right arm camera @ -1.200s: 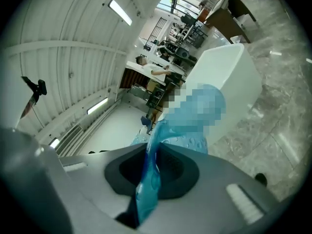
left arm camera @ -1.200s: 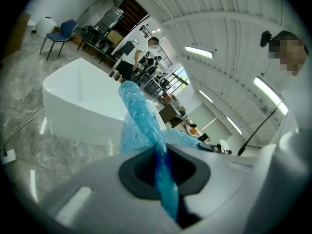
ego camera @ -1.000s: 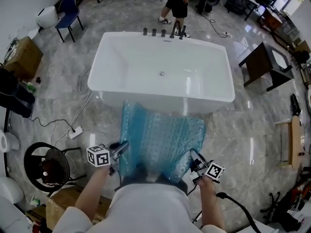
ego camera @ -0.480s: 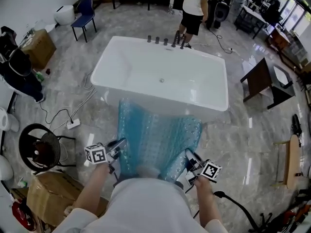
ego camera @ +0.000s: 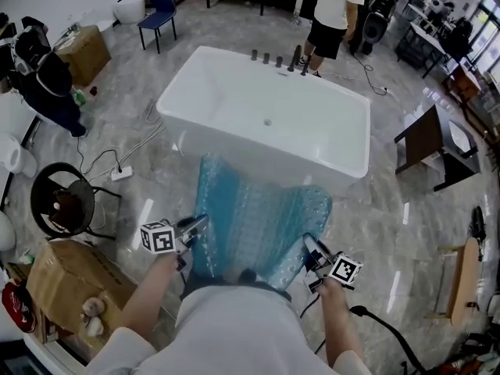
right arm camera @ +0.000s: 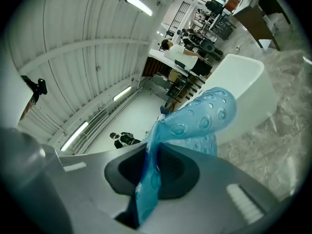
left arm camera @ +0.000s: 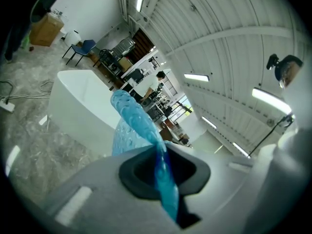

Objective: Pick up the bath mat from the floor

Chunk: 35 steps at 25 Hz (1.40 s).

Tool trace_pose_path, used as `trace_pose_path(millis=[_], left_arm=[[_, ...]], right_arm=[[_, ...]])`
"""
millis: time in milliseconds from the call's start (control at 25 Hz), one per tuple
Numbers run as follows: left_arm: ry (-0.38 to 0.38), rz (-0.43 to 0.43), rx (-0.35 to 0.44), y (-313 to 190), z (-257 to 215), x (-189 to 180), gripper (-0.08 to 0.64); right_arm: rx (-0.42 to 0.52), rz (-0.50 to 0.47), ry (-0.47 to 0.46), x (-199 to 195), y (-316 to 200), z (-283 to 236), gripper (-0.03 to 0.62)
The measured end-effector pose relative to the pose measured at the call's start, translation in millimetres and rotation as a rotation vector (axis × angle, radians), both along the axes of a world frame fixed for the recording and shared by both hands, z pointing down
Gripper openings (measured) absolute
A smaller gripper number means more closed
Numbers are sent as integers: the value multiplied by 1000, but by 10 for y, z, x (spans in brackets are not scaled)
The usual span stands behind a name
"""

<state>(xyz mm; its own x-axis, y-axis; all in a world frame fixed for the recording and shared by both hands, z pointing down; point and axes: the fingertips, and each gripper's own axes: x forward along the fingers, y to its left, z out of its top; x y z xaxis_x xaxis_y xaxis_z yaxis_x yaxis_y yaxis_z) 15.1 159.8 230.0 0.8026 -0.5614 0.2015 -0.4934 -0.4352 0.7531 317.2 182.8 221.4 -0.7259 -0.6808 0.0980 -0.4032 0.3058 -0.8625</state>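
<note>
Head view looks steeply down on one blue bath mat (ego camera: 258, 217), studded with suction cups, stretched between the person's body and the one white bathtub (ego camera: 234, 151). Two grippers hold it, one at each near corner. The left gripper (ego camera: 197, 225) has its jaws pressed together on the mat's left edge, and its own view shows the thin blue sheet pinched edge-on between the pads. The right gripper (ego camera: 309, 245) pinches the right corner in the same way. The near end is up at about waist level. The far end slopes down toward the marble floor (ego camera: 391, 209) at the foot of the tub, and I cannot tell whether that end touches the floor. My reading is that the pick-up is well under way, with the mat gripped and partly raised. The next move calls for both hands to rise together at an even pace, keeping both pinches firm so the limp sheet does not slip out, until the trailing end hangs free. Also in sight are one person (ego camera: 336, 14) standing beyond the tub, one blue chair (ego camera: 160, 10) and two cardboard boxes.
</note>
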Motion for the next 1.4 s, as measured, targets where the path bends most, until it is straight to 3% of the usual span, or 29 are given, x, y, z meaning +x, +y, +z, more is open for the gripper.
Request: trace_pose_path(millis=[320, 480, 680, 960, 1400], left_arm=[[63, 5, 17, 334, -318, -81, 20], [53, 2, 27, 273, -402, -250, 20], [20, 37, 33, 249, -418, -433, 20], [39, 53, 41, 97, -455, -537, 20], [46, 56, 53, 45, -497, -580, 20]], right_arm=[[30, 57, -87, -67, 256, -232, 43], [42, 94, -119, -208, 194, -302, 40], [51, 92, -92, -491, 159, -327, 40], [51, 118, -89, -709, 75, -313, 40], [62, 141, -69, -721, 108, -330, 41]])
